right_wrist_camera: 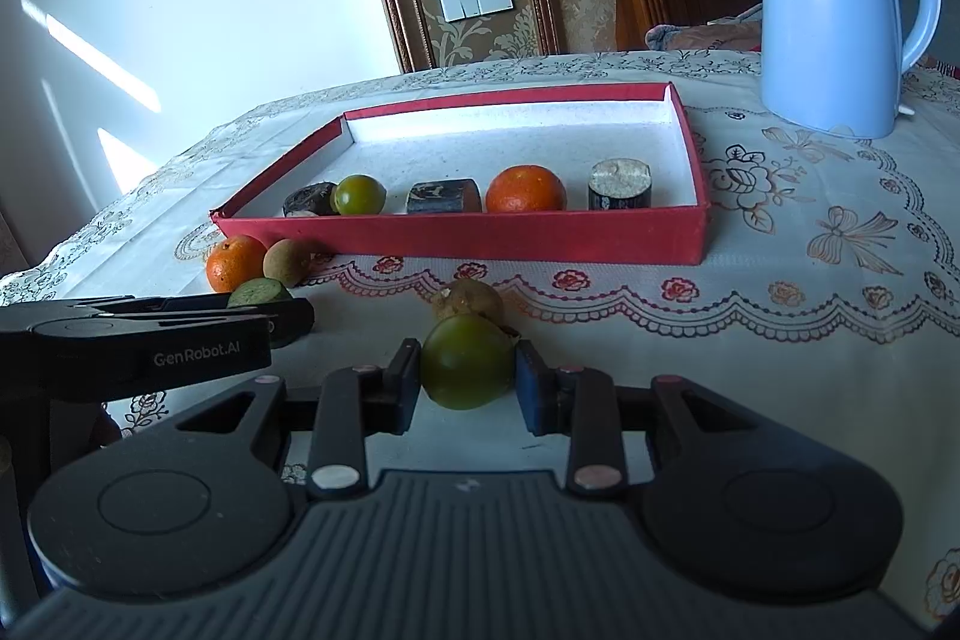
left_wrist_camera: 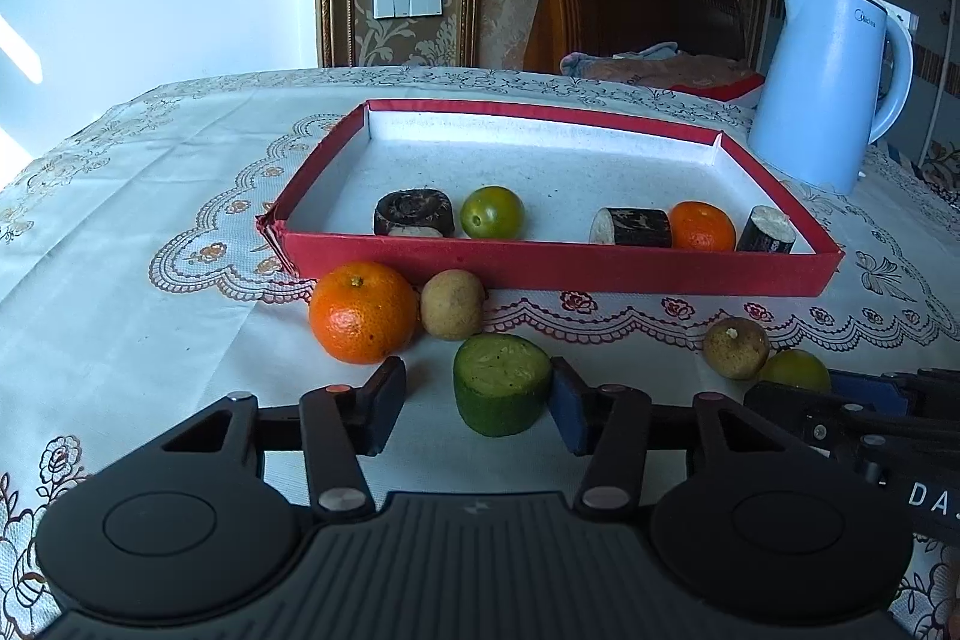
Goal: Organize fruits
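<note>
A red tray [left_wrist_camera: 558,268] [right_wrist_camera: 480,239] holds three dark cut pieces, a green fruit [left_wrist_camera: 492,212] and an orange [left_wrist_camera: 702,226]. In front of it on the cloth lie a big orange [left_wrist_camera: 363,311] and a brown fruit [left_wrist_camera: 451,304]. My left gripper [left_wrist_camera: 477,403] is open around a green cut cylinder [left_wrist_camera: 501,382]; its right pad touches it, its left pad stands apart. My right gripper [right_wrist_camera: 468,379] is shut on a green round fruit [right_wrist_camera: 468,370], with another brown fruit [right_wrist_camera: 471,301] just behind it.
A pale blue kettle [left_wrist_camera: 822,82] [right_wrist_camera: 840,4] stands at the tray's right rear. The left gripper's body [right_wrist_camera: 138,340] lies to the left in the right wrist view. A patterned tablecloth [right_wrist_camera: 810,280] covers the table; a wooden chair stands behind.
</note>
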Demonstrator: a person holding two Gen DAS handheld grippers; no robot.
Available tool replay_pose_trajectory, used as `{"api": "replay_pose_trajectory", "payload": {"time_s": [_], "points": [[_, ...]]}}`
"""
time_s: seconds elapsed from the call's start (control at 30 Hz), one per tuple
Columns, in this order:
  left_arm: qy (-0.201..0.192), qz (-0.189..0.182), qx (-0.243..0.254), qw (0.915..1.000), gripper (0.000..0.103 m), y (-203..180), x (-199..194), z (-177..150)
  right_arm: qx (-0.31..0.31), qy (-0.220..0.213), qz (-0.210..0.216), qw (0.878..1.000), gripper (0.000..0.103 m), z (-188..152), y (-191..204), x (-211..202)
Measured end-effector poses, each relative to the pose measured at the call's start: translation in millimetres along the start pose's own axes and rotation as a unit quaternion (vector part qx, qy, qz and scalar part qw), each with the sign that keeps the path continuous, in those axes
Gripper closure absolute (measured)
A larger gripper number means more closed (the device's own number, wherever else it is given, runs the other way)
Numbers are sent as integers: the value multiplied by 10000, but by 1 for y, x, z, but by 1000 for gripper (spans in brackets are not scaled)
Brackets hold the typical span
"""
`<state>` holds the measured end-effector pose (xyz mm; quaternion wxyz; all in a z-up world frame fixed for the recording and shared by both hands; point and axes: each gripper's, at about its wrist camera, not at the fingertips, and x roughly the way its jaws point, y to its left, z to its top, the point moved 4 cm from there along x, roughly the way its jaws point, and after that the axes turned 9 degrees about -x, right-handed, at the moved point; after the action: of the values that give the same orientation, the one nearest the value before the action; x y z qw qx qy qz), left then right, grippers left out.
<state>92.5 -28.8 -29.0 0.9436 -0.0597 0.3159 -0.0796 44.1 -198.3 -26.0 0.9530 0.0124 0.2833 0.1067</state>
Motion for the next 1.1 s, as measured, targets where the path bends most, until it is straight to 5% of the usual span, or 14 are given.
{"api": "replay_pose_trajectory", "payload": {"time_s": [0.2,0.77,1.1], "points": [[-45,-224,-54,9997,70,1,-7,-3,20,-9,20,10000,72,0,-1,0],[-216,-212,-369,9989,71,35,-39,-13,-40,-117,-161,9998,72,-9,-17,-30],[-453,-108,-367,9982,71,37,-45,3,-265,-404,-253,9985,72,16,-19,-36]]}}
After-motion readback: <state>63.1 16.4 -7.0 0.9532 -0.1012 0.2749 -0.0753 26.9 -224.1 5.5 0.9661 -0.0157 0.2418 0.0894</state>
